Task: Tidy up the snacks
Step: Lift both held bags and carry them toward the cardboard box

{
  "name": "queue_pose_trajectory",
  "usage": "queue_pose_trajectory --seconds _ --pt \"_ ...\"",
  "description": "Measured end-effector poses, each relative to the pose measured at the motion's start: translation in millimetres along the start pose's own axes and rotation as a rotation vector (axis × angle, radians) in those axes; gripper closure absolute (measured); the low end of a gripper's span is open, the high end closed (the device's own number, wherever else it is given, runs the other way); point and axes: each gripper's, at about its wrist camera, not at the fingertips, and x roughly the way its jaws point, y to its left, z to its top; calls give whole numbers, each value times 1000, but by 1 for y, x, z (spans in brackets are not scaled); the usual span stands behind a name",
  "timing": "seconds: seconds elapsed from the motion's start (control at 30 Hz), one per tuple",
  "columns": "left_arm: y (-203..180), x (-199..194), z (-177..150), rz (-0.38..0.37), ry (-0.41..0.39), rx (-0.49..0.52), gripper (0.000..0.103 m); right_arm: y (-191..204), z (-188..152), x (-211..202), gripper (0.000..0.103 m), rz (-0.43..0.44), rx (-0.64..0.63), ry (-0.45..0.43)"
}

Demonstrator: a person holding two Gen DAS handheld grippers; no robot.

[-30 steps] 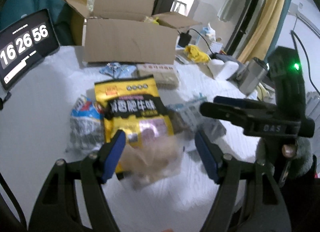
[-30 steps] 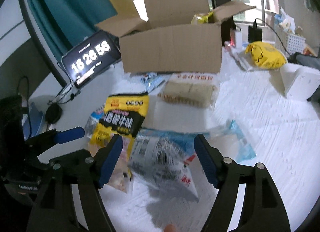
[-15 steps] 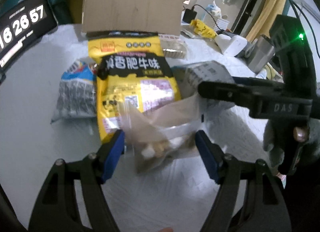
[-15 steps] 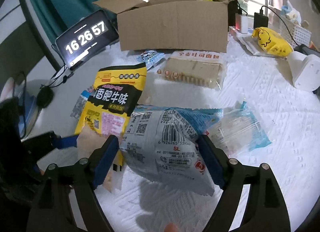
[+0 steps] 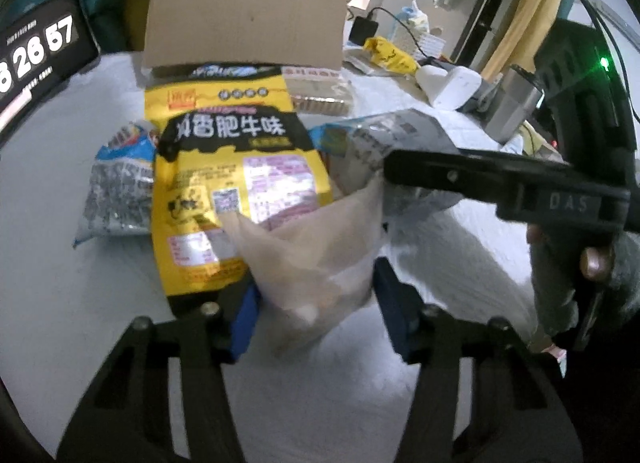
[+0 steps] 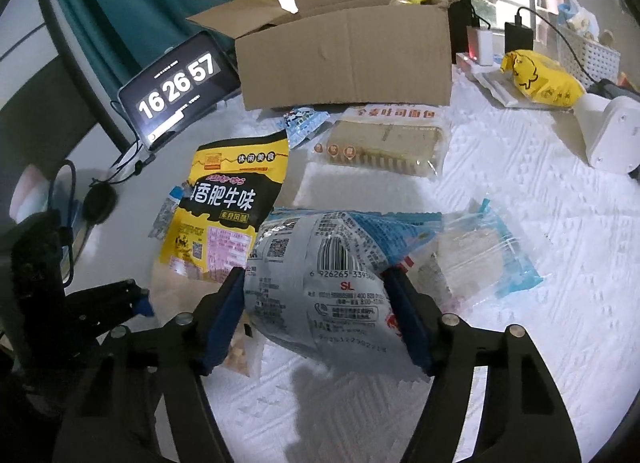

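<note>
In front of the cardboard box (image 6: 344,59), the silver-blue snack bag (image 6: 320,287) lay lengthwise between the closing right gripper (image 6: 320,319) pads, nearer than the left gripper (image 5: 316,311), itself closing around a clear pouch (image 5: 316,259) beside the yellow bag (image 5: 236,187).

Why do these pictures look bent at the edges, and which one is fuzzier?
Both views are fisheye, so edges curve and corners go black. Left wrist view: softer, the clear bag and yellow packet smeared. Right wrist view: sharper, the barcode on the silver packet readable, window glare behind the cardboard box.
</note>
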Motion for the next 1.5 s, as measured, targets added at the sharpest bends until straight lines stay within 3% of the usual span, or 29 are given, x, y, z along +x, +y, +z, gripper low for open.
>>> queue_pose_trajectory --seconds 0.63,1.5 --pt "3 -46 41 7 -112 19 52 -22 37 -47 31 17 36 -147" --pt "30 -34 167 84 -231 26 52 -65 125 -56 31 23 10 -250"
